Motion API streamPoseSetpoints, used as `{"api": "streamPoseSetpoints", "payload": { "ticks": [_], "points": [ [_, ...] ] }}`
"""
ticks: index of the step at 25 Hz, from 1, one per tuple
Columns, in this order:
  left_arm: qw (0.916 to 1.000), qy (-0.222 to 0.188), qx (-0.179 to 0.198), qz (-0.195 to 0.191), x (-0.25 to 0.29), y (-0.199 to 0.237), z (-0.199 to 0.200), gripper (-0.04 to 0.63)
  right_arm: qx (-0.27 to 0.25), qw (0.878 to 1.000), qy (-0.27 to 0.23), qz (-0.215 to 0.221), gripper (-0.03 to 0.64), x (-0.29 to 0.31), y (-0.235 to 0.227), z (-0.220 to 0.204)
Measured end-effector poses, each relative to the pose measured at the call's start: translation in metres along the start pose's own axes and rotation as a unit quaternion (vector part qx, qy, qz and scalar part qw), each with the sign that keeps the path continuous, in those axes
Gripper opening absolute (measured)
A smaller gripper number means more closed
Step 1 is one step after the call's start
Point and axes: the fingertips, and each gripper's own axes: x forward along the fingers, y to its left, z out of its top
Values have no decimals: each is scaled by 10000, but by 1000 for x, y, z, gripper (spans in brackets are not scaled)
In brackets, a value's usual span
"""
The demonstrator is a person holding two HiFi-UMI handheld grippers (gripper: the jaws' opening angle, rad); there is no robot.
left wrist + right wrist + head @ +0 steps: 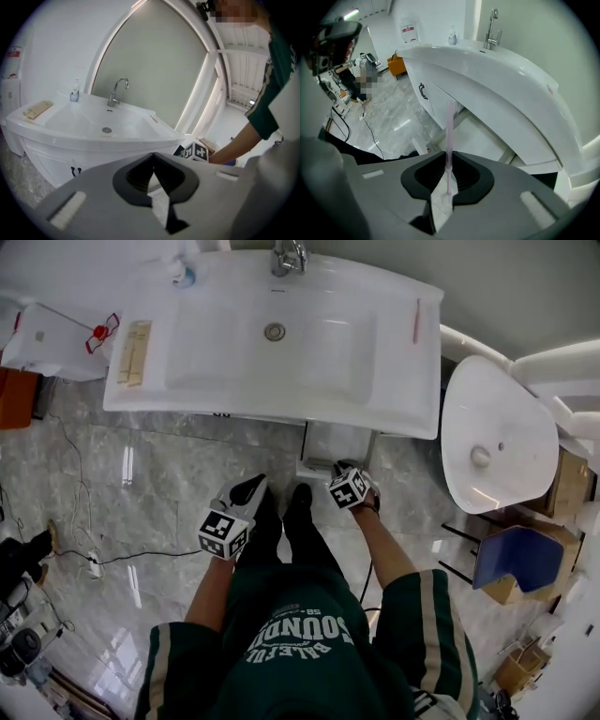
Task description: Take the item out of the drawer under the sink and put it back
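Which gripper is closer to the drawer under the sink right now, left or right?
Right. The right gripper, holding a thin pink stick, hovers just in front of the drawer; the left gripper sits farther back and off to its left.

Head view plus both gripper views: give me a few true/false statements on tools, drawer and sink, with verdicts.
1. The right tool is clamped on a thin pink stick. True.
2. The left one holds a soap bottle. False: the left tool has its jaws together with nothing between them; the soap bottle stands on the sink counter.
3. The drawer under the sink stands open. True.
4. Water is running. False: no stream shows at the faucet.
5. A tan piece lies in the bowl. False: the tan slatted piece lies on the counter, left of the basin.
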Motion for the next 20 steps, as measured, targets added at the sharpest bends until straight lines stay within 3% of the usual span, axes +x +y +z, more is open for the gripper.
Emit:
{"api": "streamPoseSetpoints", "payload": {
  "ticks": [6,11,20],
  "points": [
    [9998,-153,147,-11,-3,2,25,51,-92,9990,-427,101,51,-52,27,19],
    [9990,-304,329,-14,-5,8,51,51,229,9953,-941,91,51,-90,28,46],
    [9945,-733,733,159,-15,22,112,51,572,9733,-2207,-269,51,-165,-14,121]
  ]
}}
